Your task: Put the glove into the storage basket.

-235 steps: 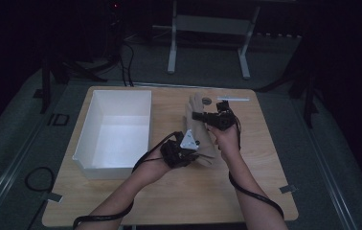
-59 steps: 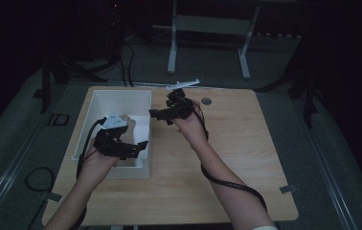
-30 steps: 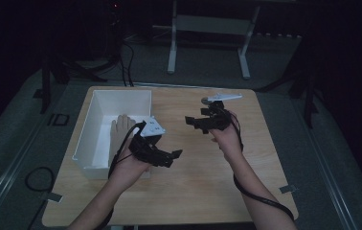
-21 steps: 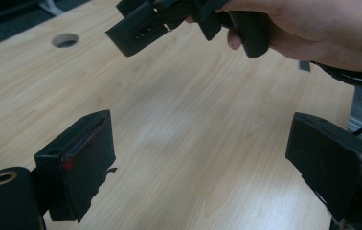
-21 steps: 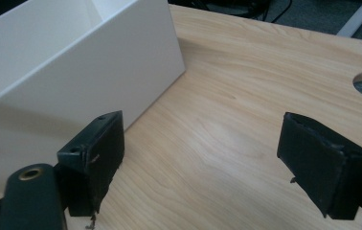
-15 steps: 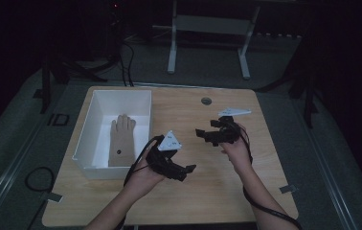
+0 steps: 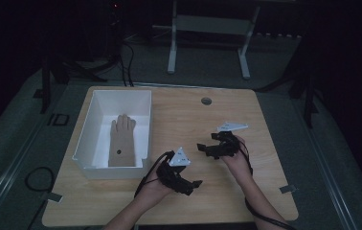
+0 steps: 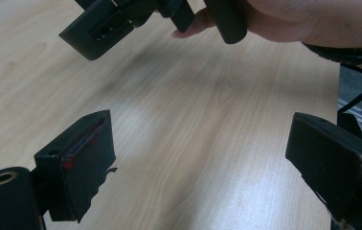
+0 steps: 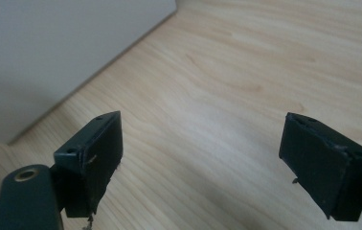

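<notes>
Tan glove (image 7: 121, 140) flat in the white bin (image 7: 87, 125), well apart from both empty, wide-open grippers (image 7: 194, 183) (image 7: 203, 147).

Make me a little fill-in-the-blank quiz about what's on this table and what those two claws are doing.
1. The tan glove lies inside the white ____.
2. Both the left claw and the right claw have their jaws ____, with nothing between them.
3. The table has a top made of light ____.
4. In the high view, the bin stands at the table's ____ side.

Missing words: bin; open; wood; left
</notes>
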Available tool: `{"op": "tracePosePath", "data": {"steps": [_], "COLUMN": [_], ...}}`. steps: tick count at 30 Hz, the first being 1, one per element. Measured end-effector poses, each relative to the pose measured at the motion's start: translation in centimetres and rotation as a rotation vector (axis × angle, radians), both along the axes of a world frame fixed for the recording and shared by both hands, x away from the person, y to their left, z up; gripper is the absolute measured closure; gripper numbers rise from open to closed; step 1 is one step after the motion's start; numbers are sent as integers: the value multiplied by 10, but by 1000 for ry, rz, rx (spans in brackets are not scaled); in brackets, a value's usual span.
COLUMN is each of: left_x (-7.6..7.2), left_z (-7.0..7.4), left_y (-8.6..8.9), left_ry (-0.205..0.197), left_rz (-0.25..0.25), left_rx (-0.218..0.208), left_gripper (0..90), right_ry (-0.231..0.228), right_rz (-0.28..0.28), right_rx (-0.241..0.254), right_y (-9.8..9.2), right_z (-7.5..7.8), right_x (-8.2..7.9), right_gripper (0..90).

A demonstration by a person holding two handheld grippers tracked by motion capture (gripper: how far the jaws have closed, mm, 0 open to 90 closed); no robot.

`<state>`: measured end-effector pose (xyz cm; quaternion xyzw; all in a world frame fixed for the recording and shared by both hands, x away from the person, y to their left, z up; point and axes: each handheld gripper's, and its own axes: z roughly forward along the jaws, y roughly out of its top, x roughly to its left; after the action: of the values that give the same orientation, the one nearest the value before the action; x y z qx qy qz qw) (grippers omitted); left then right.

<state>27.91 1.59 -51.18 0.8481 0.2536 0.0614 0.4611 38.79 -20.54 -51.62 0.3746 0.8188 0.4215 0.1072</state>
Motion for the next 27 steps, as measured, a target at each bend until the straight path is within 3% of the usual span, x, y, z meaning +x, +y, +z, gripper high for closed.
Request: {"op": "tracePosePath", "data": {"steps": [7,17,27], "left_x": [-2,-6,-6], "left_z": [-18,-38,-52], "left_y": [-4,-9,-13], "left_ry": [30,25,42], "left_rz": [-7,-13,-18], "left_rx": [-8,16,22], "left_gripper": [100,100,100], "right_ry": [-2,5,-23], "right_rz": [11,-9,-5], "right_rx": [-18,-22,-32], "right_y": [-5,-19,-23], "right_z": [-18,-35,-38], "right_x": [-5,-11,-17], "right_gripper": [147,148,149]}}
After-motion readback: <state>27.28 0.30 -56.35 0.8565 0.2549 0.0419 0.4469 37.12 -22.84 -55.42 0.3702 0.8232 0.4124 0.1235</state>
